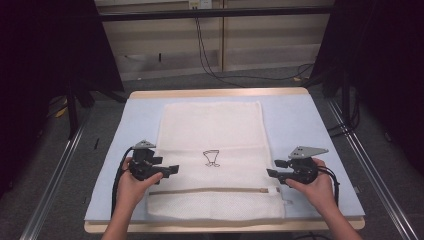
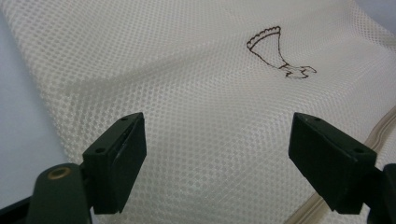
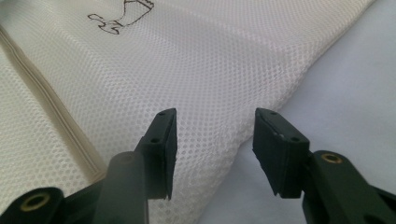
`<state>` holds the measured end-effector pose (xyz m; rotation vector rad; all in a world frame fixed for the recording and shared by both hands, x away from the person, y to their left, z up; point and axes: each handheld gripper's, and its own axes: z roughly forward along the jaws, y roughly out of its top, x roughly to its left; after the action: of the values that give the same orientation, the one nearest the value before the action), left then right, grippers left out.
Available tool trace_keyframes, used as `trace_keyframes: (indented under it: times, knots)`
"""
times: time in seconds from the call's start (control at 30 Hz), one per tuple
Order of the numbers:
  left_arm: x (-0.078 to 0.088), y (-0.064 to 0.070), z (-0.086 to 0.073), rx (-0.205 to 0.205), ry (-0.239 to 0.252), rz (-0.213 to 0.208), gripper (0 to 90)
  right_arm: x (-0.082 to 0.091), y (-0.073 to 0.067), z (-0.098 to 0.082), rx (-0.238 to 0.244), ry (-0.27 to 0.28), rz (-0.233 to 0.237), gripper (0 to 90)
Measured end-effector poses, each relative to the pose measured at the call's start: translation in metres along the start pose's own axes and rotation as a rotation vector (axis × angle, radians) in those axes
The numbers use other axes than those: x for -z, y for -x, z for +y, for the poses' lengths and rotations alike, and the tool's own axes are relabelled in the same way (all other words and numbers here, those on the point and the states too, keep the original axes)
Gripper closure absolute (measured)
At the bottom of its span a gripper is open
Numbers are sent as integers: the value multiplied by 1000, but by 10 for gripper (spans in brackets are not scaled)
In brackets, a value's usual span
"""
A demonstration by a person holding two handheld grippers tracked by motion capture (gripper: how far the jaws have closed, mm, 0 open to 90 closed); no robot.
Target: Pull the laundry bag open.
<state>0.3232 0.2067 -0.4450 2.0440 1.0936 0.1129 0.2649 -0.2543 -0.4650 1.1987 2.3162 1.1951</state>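
Pale blue table [image 1: 300,115] under the high view, wooden edge at front and back, dark curtains to both sides, cables trailing over the grey floor behind. Flat on the middle of the table, a white mesh laundry bag [image 1: 215,130], with a small dark drawing [image 1: 211,158] at its centre and a beige zipper [image 1: 210,190] running across near the front edge. At the bag's left edge, the left gripper [image 1: 172,170] in the left hand [image 1: 131,186], pointing inward over the mesh; at the bag's right edge, the right gripper [image 1: 272,169] in the right hand [image 1: 315,189], likewise pointing inward. From the left gripper view: jaws set wide apart above the mesh laundry bag [image 2: 196,93], nothing pinched between them, the drawing [image 2: 275,51] beyond and the zipper [image 2: 378,130] off at the right. From the right gripper view: jaws parted about halfway, poised over the bag's side edge where mesh [image 3: 210,70] meets blue table [image 3: 355,84], nothing gripped, pads clear of the fabric; drawing [image 3: 123,16] at the top, zipper [image 3: 46,102] slanting down the left.
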Motion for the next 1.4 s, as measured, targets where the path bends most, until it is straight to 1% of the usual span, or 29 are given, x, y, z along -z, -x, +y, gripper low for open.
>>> trace_keyframes:
  times: [0.03, 0.17, 0.23, 0.3, 0.37, 0.47, 0.53, 0.6, 0.67, 0.77, 0.8, 0.83, 0.87, 0.9, 0.93, 0.97, 1.0, 1.03, 1.07, 1.1, 1.13, 1.17, 1.2, 1.23, 1.27, 1.3, 1.33, 1.37, 1.4]
  knots:
    - [0, 2, 1, -8, 8, -2, 196, 0, 0, 0, -1, 1, 0, 538]
    - [-1, 8, 3, -36, 9, -15, 204, 2, -1, 0, 13, 8, -5, 587]
    - [-2, 10, 5, -49, 5, -26, 204, 4, -1, 0, 23, -1, -9, 630]
    - [-4, 12, 5, -46, 24, -48, 205, 4, -1, 0, 27, -4, -6, 655]
    - [-5, 14, 6, -41, 27, -59, 222, 6, -2, -1, 35, -8, -6, 709]
    - [-5, 16, 7, -56, 32, -64, 244, 9, -4, 0, 55, 8, -1, 822]
    - [-5, 19, 8, -58, 35, -66, 273, 10, -5, 1, 64, 8, 18, 893]
    - [-5, 23, 10, -62, 38, -71, 272, 11, -6, 2, 65, 3, 34, 900]
    - [-4, 28, 11, -63, 37, -87, 287, 11, -7, 2, 68, -10, 47, 900]
    - [-5, 36, 13, -40, 43, -109, 304, 12, -9, 3, 90, -23, 33, 900]
    - [-5, 40, 14, -38, 40, -124, 318, 12, -9, 3, 96, -22, 34, 900]
    - [-6, 43, 15, -37, 42, -130, 319, 13, -10, 3, 103, -27, 30, 900]
    - [-7, 47, 16, -44, 40, -140, 319, 14, -11, 2, 111, -34, 28, 900]
    - [-8, 50, 16, -33, 36, -144, 328, 14, -11, 0, 118, -40, 27, 900]
    - [-8, 54, 18, -32, 15, -145, 345, 15, -12, -2, 119, -43, 24, 900]
    - [-9, 58, 18, -37, 30, -158, 349, 17, -12, -4, 120, -52, 19, 900]
    - [-10, 61, 19, -44, 28, -164, 349, 18, -12, -7, 117, -53, 16, 900]
    - [-12, 65, 20, -29, 12, -183, 361, 20, -12, -9, 112, -55, 8, 900]
    - [-13, 68, 20, -21, 7, -197, 370, 21, -12, -11, 109, -51, 10, 900]
    - [-16, 72, 21, -32, 14, -195, 370, 22, -11, -12, 112, -47, 16, 900]
    - [-18, 75, 21, -29, 9, -197, 373, 24, -12, -13, 110, -42, 11, 900]
    - [-20, 78, 22, -21, -12, -207, 383, 25, -13, -14, 115, -42, 13, 900]
    - [-22, 80, 23, -20, -12, -218, 384, 26, -13, -16, 114, -41, 23, 900]
    - [-24, 83, 23, -23, -6, -218, 383, 27, -14, -17, 110, -39, 21, 900]
    - [-27, 86, 24, -16, -13, -215, 374, 28, -15, -18, 107, -40, 23, 900]
    - [-29, 88, 25, -24, -22, -221, 369, 29, -15, -19, 105, -33, 35, 900]
    - [-31, 91, 26, -25, -27, -229, 371, 30, -16, -20, 93, -22, 37, 900]
    - [-34, 95, 26, -21, -28, -232, 372, 30, -16, -20, 93, -14, 40, 900]
    - [-37, 98, 27, -40, -52, -243, 384, 30, -16, -20, 92, -14, 44, 900]
